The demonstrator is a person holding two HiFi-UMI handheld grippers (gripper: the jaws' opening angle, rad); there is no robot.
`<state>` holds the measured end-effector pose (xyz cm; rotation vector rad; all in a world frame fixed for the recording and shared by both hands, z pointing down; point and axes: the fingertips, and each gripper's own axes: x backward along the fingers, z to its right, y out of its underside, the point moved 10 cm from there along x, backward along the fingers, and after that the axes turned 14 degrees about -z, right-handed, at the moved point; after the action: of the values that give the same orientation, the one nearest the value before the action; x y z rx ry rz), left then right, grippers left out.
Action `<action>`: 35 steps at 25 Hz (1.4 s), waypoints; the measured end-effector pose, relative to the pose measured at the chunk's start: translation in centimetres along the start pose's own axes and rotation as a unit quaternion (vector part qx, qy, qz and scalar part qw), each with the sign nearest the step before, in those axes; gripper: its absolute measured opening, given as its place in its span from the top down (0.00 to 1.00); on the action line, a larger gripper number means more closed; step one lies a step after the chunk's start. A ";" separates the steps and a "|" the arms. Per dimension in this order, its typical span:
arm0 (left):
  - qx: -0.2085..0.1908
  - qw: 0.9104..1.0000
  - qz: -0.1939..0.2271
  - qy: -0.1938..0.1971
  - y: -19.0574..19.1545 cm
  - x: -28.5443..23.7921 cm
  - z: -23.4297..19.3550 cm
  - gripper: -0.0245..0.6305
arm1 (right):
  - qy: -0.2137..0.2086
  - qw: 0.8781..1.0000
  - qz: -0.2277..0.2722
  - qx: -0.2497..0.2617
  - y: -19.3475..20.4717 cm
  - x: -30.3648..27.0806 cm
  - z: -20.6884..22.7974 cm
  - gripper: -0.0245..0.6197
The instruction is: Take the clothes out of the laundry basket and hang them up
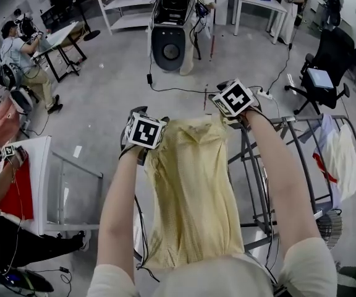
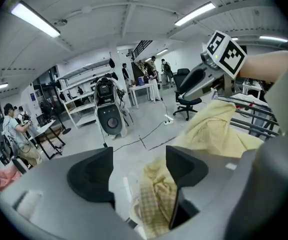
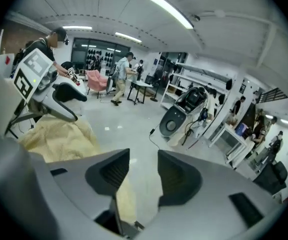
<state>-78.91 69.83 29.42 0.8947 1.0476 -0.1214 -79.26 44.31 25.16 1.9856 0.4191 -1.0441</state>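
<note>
A pale yellow checked garment lies draped over the grey drying rack, hanging down towards me. My left gripper is at its far left corner and my right gripper at its far right corner. In the left gripper view the left gripper stands wide open; the yellow cloth sags below, against the right jaw, not pinched. The right gripper shows a gap between its jaws, with the cloth hanging by the left jaw. No laundry basket is in view.
A white and red garment hangs on the rack's right end. A white machine stands ahead with cables across the floor. An office chair is at the right, a white table and a person at the left.
</note>
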 end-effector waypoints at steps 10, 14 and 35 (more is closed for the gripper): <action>0.027 0.996 0.066 0.051 4.2 5.5 3.5 0.48 | -0.025 0.997 0.061 -0.047 8.0 4.1 -3.6 0.69; 0.055 0.993 0.075 0.073 7.8 7.6 5.5 0.48 | -0.055 0.994 0.066 -0.070 11.8 5.1 -5.5 0.68; 0.152 0.978 0.088 0.115 19.1 13.5 13.0 0.55 | 0.088 0.992 0.009 -0.086 3.7 2.7 0.1 0.88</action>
<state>-53.48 77.55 32.39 1.2983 1.1762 -0.0285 -75.48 41.81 24.91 1.9291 0.5649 -0.7969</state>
